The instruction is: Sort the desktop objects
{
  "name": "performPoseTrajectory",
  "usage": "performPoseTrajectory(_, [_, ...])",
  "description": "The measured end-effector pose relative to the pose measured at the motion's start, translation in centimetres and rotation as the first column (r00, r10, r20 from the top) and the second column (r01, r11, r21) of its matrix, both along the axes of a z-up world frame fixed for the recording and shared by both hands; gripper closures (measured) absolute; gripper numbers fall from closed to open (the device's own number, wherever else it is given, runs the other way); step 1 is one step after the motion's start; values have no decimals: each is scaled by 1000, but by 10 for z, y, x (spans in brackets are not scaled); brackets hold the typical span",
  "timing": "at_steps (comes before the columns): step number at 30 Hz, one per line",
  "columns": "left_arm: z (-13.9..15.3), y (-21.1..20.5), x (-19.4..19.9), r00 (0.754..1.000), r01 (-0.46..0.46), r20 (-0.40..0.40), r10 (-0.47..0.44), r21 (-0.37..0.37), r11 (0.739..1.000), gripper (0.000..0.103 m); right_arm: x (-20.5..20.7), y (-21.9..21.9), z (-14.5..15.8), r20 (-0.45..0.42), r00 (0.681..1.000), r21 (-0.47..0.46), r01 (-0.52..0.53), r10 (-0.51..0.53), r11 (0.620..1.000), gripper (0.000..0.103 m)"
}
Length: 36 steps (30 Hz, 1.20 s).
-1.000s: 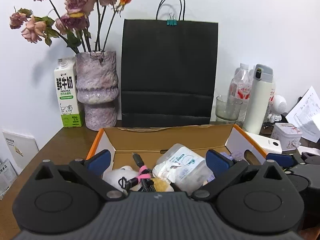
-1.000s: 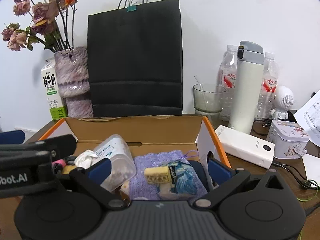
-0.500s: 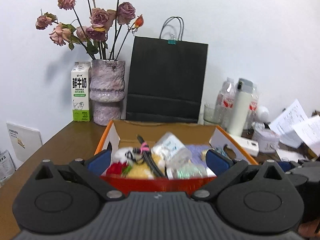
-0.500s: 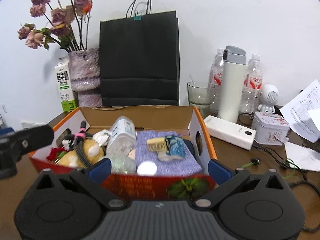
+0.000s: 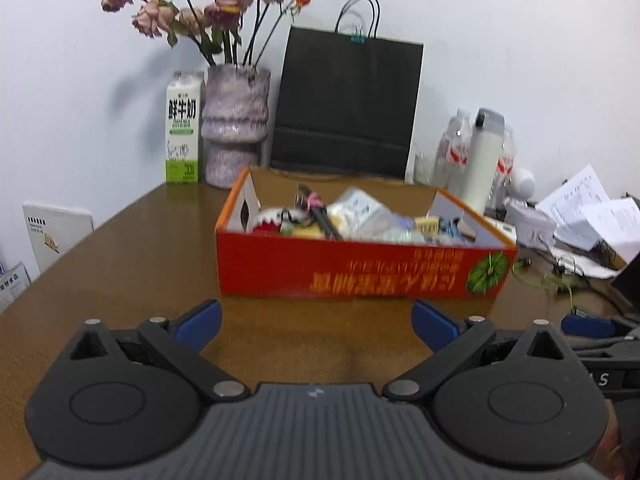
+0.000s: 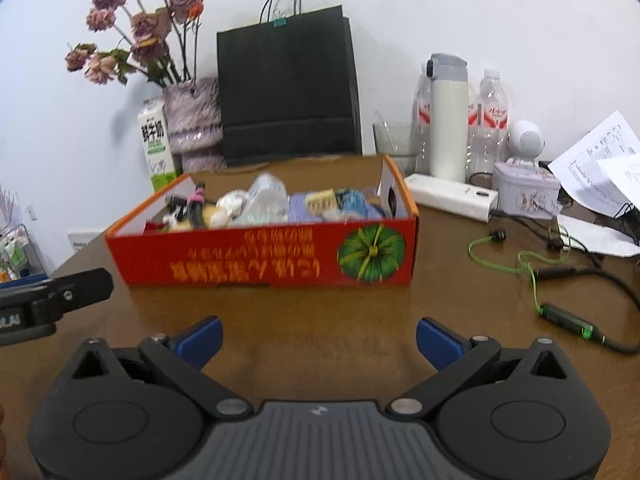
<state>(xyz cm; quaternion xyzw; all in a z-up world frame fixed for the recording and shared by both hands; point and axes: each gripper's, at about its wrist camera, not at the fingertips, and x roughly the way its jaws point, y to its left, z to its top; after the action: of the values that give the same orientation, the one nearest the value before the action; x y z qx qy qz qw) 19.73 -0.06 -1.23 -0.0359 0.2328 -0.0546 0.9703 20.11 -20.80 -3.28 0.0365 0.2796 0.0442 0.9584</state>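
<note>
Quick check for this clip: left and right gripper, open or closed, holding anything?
Left gripper: open, holding nothing, short of the red box.
Right gripper: open, holding nothing.

The left gripper [image 5: 316, 320] and the right gripper [image 6: 318, 338] look alike. Each has a ribbed grey body, black linkage arms with silver screws, round black discs and blue fingertip pads [image 5: 198, 319].

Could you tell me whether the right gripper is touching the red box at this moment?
Apart. The right wrist view shows bare brown table between the open right gripper and the red box.
</note>
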Motion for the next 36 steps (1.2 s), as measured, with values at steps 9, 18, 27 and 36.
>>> performPoseTrajectory(9, [-8, 0, -9, 999, 17, 28, -17, 7, 1000, 0, -7, 2, 3, 43, 999, 13, -4, 3, 1000, 0])
performPoseTrajectory(18, [-7, -10, -18, 997, 8, 71, -13, 72, 997, 0, -11, 9, 3, 71, 997, -19, -12, 13, 1000, 0])
performPoseTrajectory(27, [-5, -11, -21, 996, 5, 92, -12, 74, 997, 0, -15, 9, 5, 93, 996, -18, -5, 7, 1000, 0])
performPoseTrajectory(36, [-5, -10, -23, 995, 9, 102, -17, 72, 997, 0, -16, 9, 5, 100, 995, -16, -4, 5, 1000, 0])
